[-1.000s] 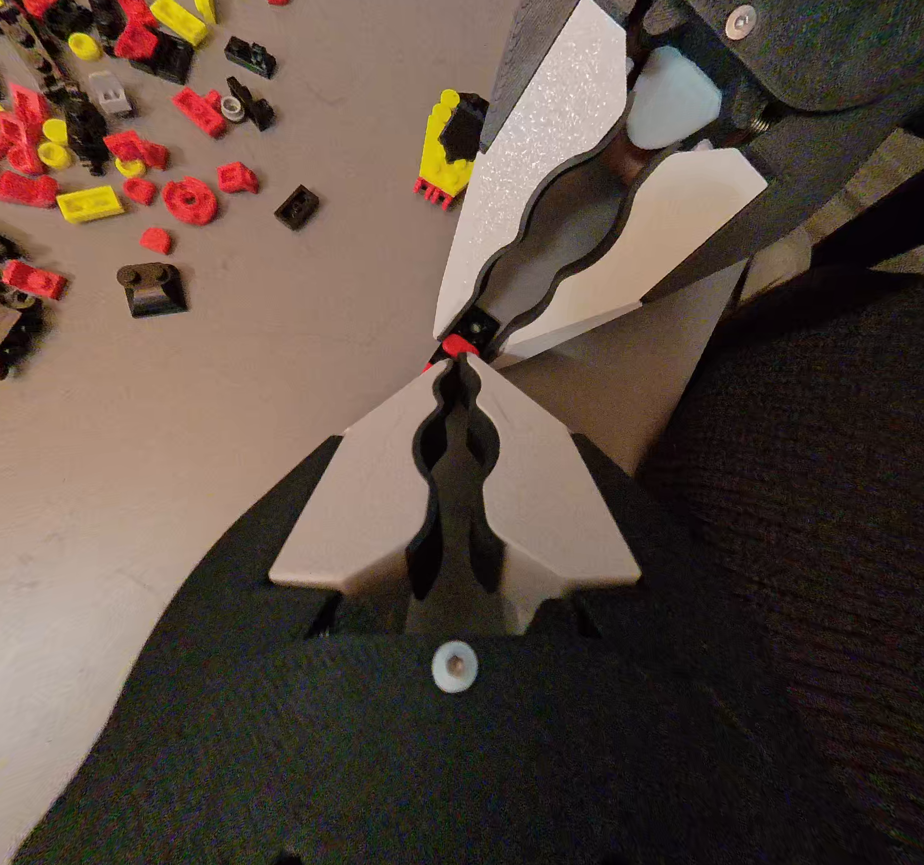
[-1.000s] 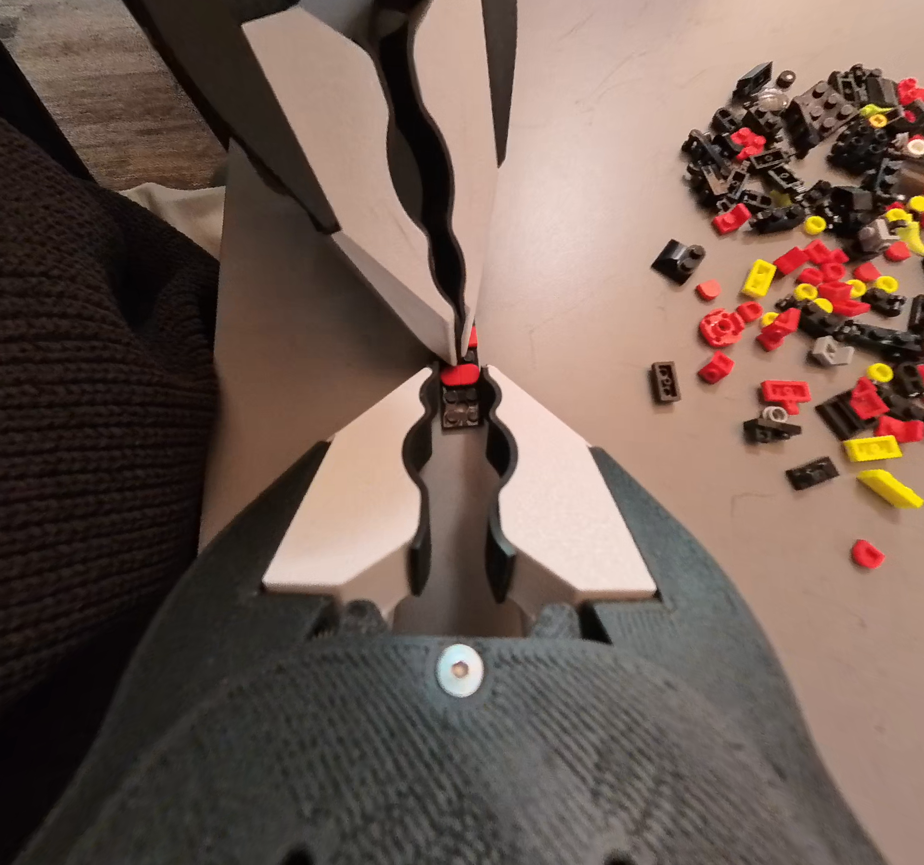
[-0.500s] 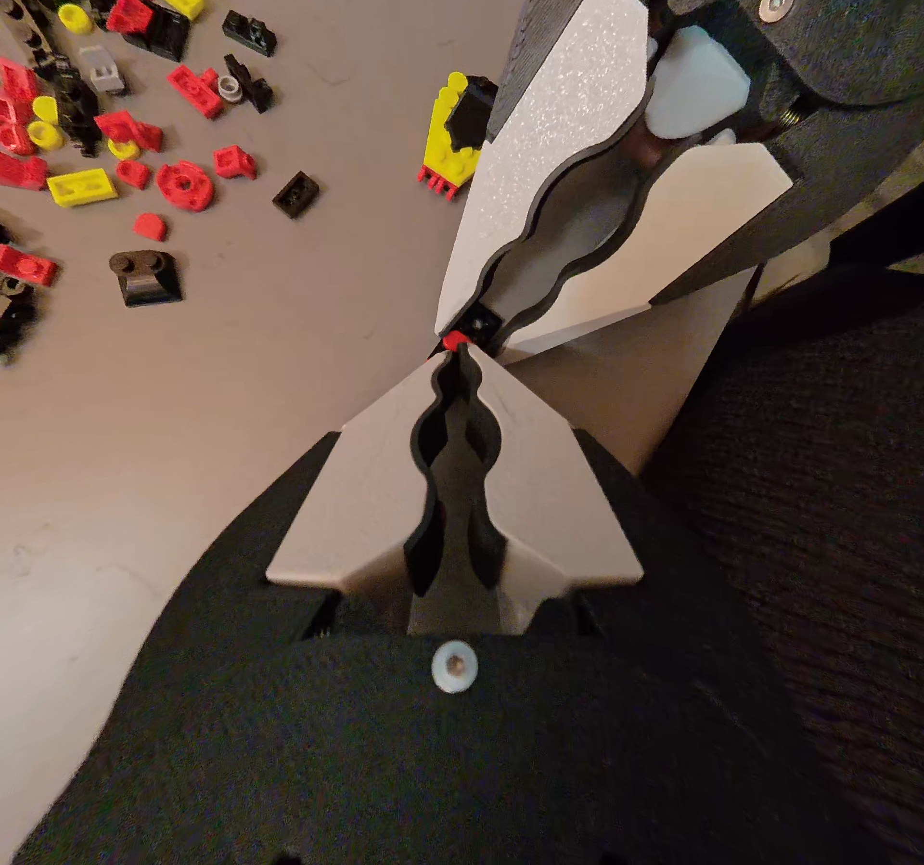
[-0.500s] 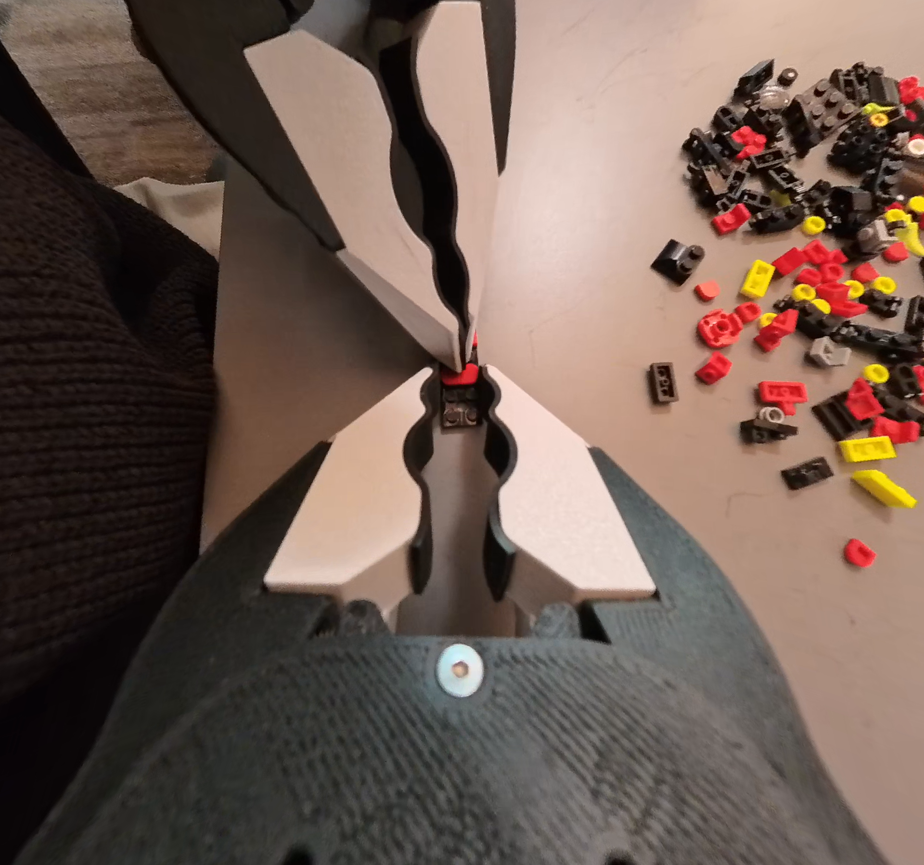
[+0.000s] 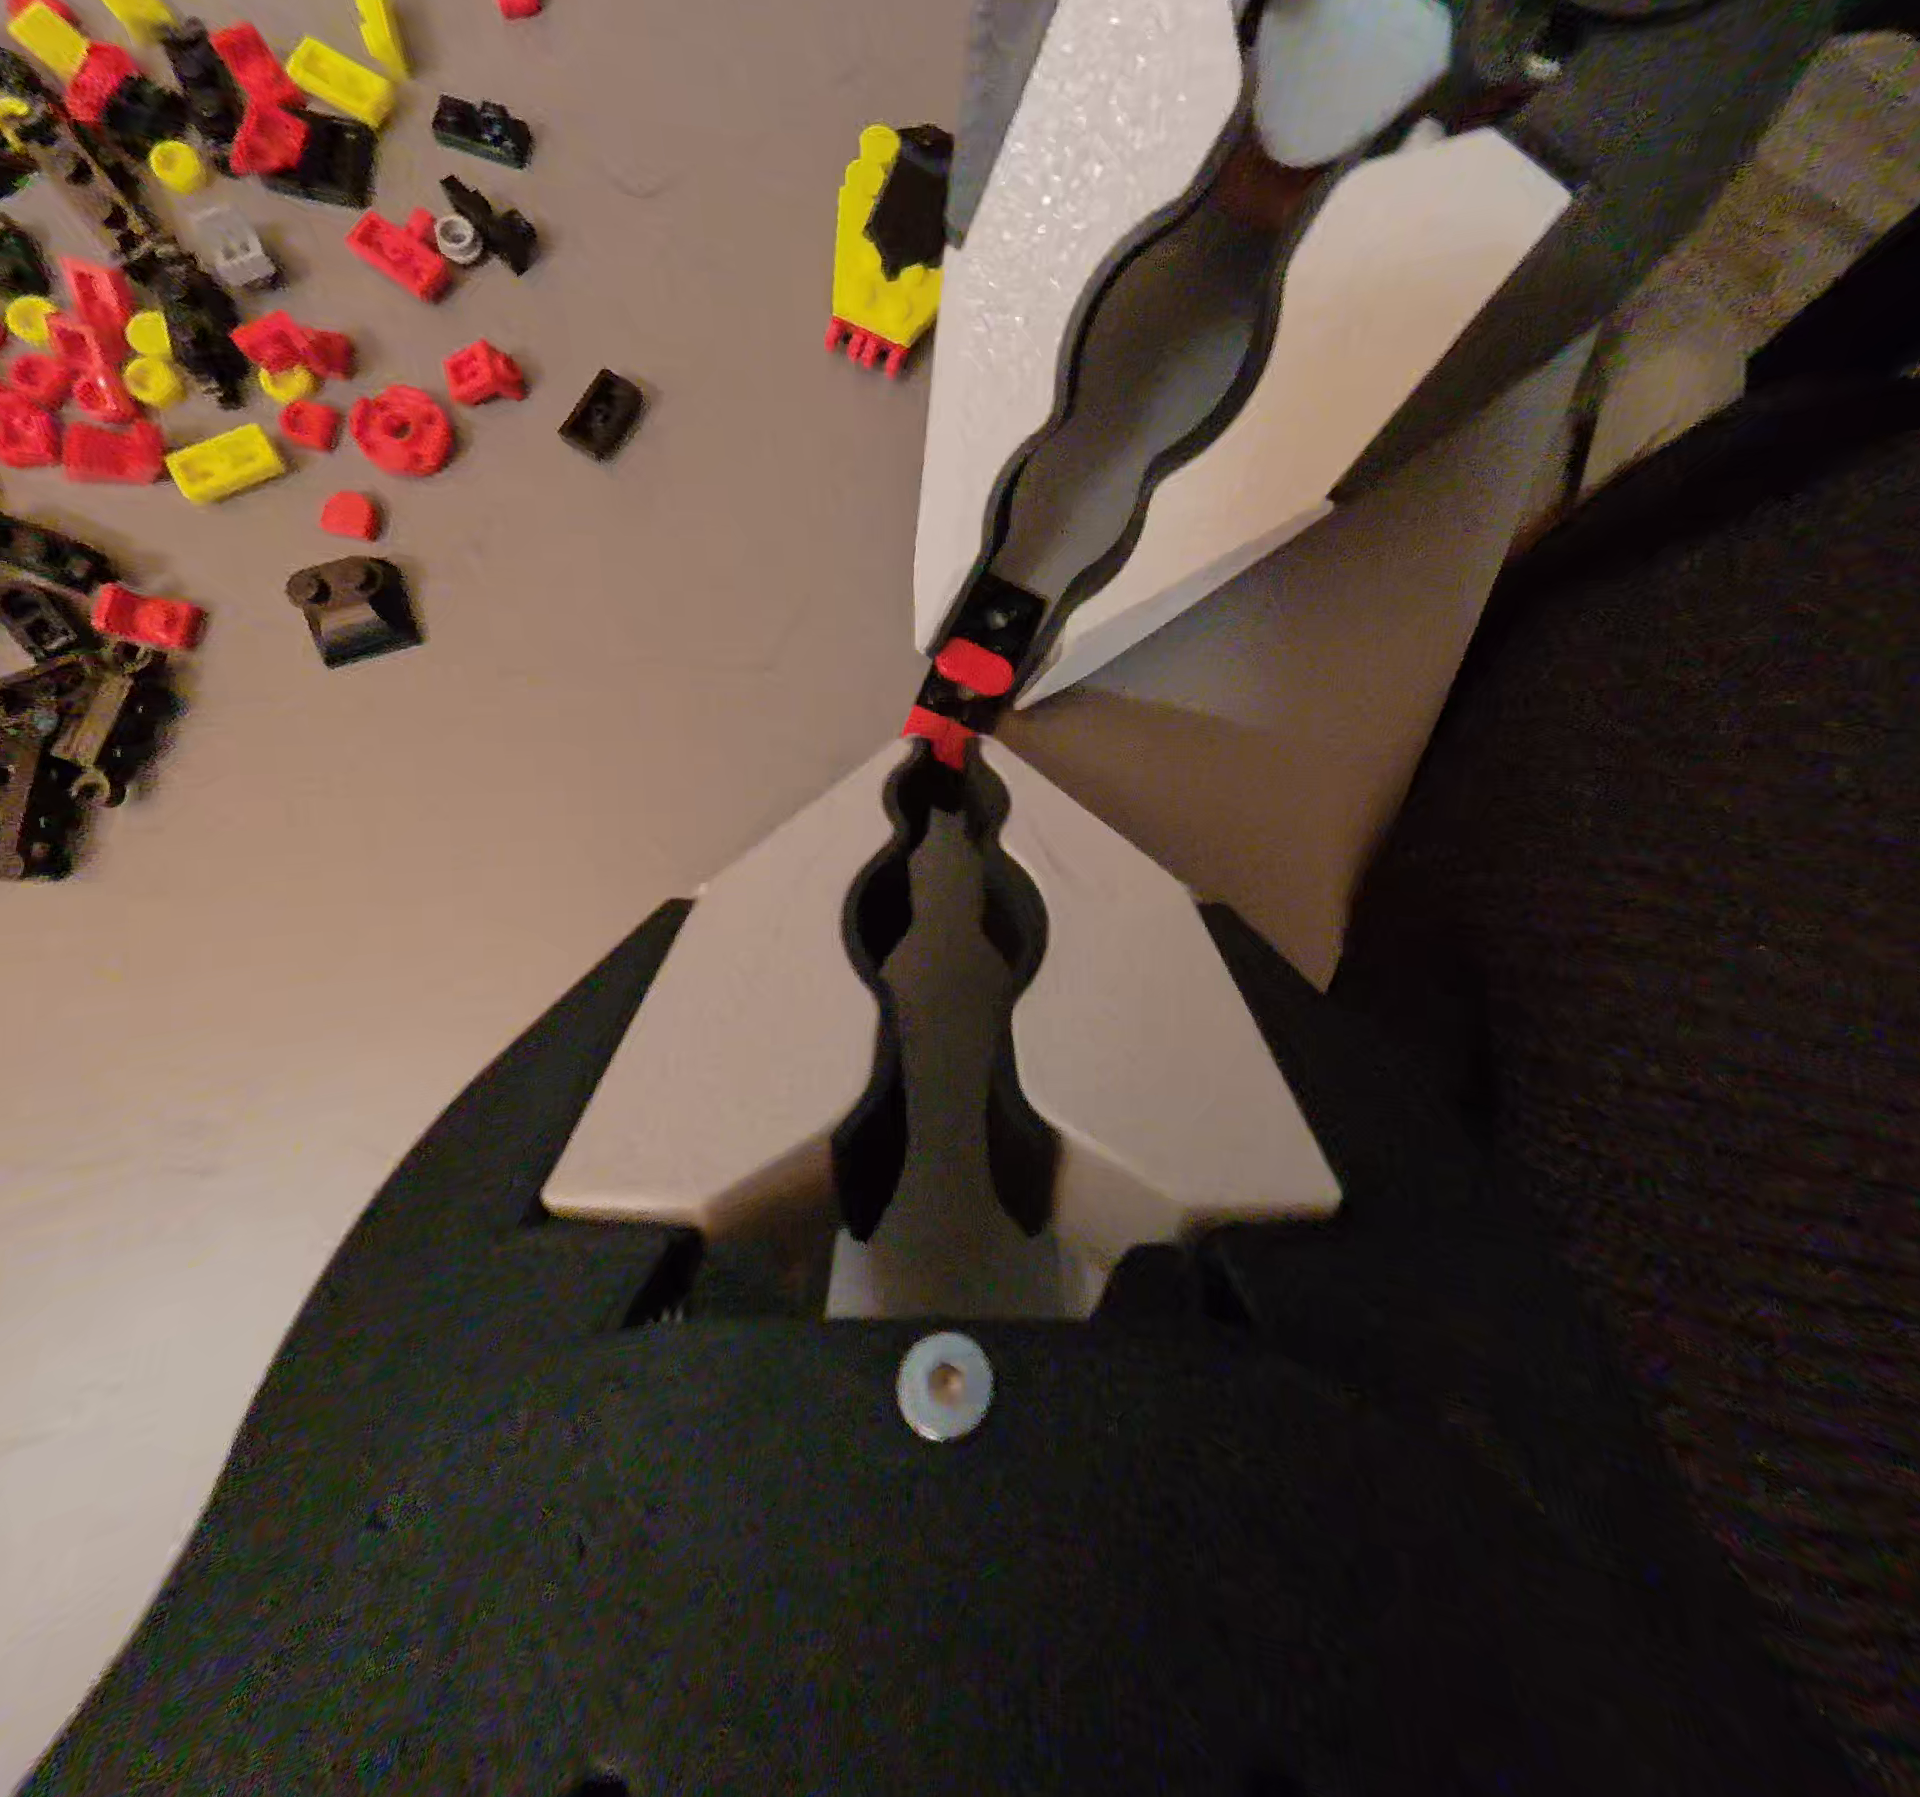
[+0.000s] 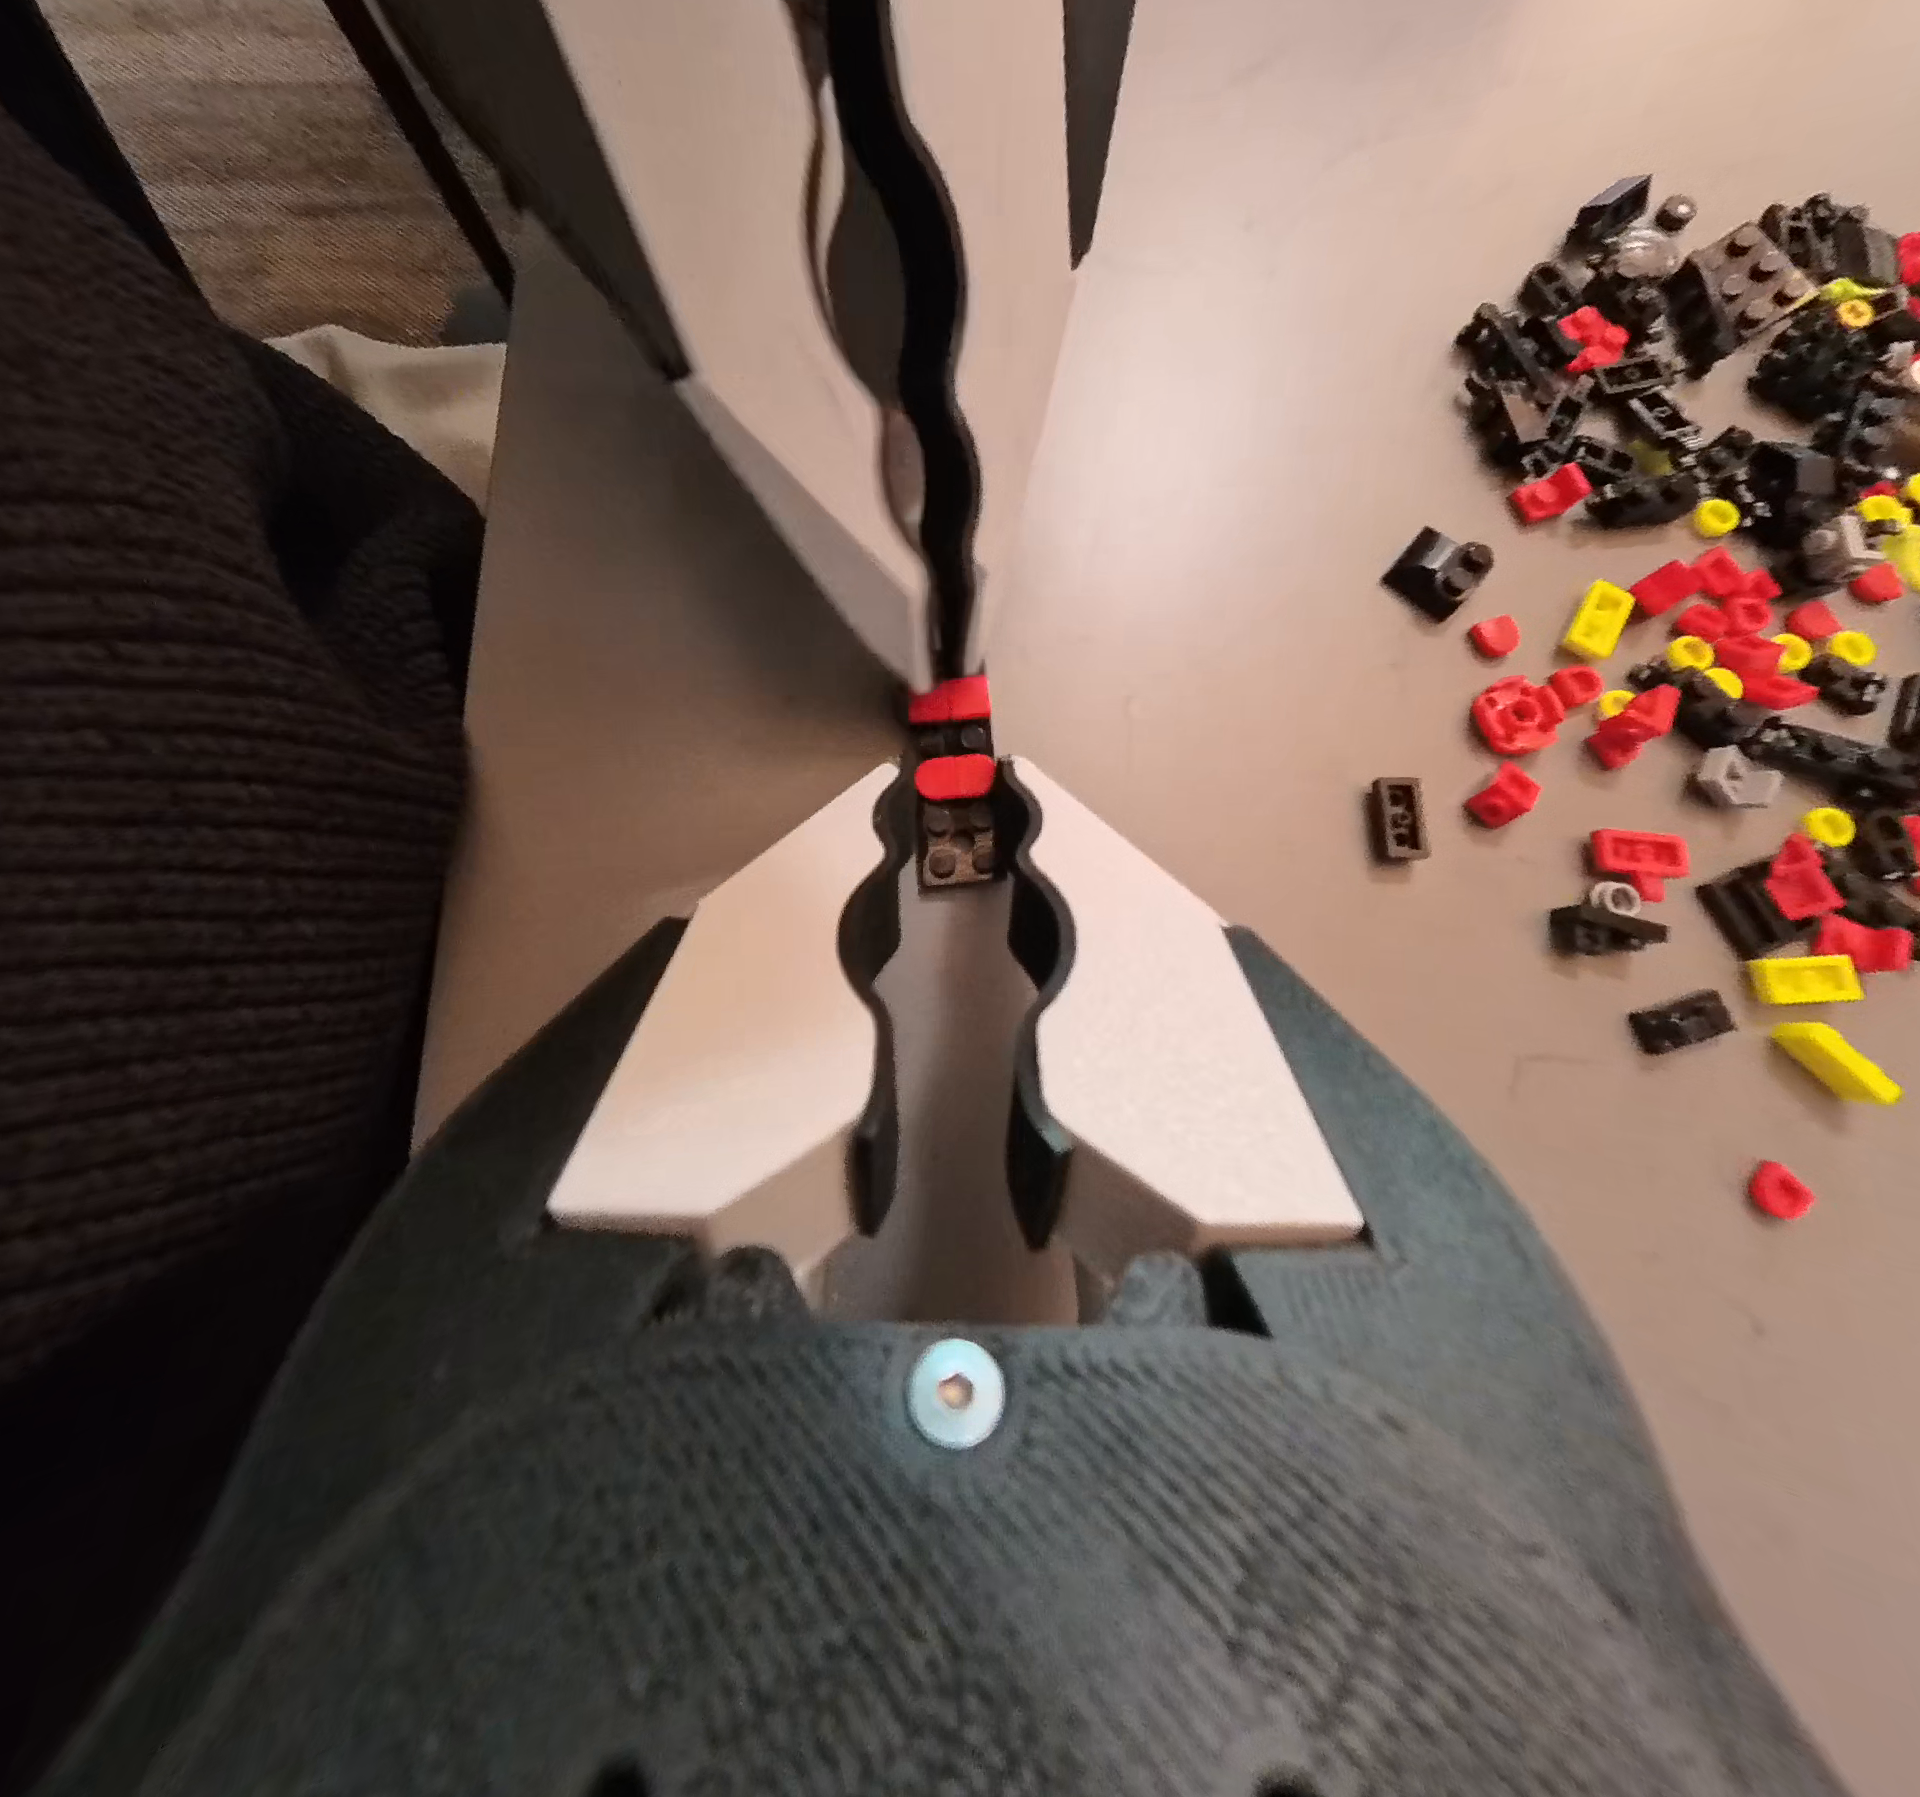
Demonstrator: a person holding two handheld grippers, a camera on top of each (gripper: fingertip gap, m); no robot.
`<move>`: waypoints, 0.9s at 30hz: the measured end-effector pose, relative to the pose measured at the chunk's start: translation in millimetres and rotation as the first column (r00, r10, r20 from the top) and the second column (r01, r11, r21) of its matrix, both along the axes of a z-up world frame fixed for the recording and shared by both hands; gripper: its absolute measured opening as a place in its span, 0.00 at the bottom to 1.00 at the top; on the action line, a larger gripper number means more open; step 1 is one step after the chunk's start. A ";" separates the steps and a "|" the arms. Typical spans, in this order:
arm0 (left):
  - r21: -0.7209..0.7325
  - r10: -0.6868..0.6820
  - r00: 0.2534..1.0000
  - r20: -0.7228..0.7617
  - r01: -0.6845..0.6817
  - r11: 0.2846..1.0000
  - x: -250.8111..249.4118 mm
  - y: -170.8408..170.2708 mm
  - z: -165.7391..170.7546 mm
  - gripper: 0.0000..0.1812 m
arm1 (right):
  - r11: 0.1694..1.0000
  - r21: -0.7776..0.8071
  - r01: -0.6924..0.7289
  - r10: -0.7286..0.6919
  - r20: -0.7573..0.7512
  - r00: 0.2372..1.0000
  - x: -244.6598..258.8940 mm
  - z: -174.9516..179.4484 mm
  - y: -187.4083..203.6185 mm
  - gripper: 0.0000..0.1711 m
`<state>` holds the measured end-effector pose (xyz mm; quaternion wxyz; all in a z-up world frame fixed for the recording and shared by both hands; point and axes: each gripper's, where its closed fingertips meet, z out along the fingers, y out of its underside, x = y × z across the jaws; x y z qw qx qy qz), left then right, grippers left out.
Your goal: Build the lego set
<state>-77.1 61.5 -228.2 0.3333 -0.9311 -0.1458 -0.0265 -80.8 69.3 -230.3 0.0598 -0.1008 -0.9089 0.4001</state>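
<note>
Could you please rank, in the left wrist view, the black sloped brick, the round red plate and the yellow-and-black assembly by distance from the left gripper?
From the left gripper:
1. Yellow-and-black assembly, just ahead, beside the other gripper's fingers.
2. Black sloped brick, left.
3. Round red plate, left, beyond the brick.

The first two are close to call.

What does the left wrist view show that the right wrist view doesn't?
Only the left wrist view shows the yellow-and-black wedge-shaped brick assembly with red prongs lying on the table. Only the right wrist view shows the studded top of the black plate pinched in the right gripper. Both show the left gripper meeting it tip to tip over small red and black bricks, beside the loose brick pile.
</note>
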 end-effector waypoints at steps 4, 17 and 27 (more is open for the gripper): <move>-0.007 -0.027 0.999 -0.036 0.027 1.000 -2.1 0.2 -3.6 0.12 | 1.000 -0.027 -0.013 0.014 0.043 0.999 1.8 -0.2 -0.3 0.08; 0.052 0.050 0.990 0.130 -0.057 0.997 -2.0 6.2 -5.5 0.08 | 1.000 -0.031 0.001 0.000 0.049 0.999 0.8 0.0 -0.2 0.08; 0.015 0.374 0.895 0.243 -0.389 0.921 -12.1 8.1 -4.8 0.04 | 0.998 -0.034 0.051 -0.050 0.056 0.997 -3.2 -0.5 -0.1 0.08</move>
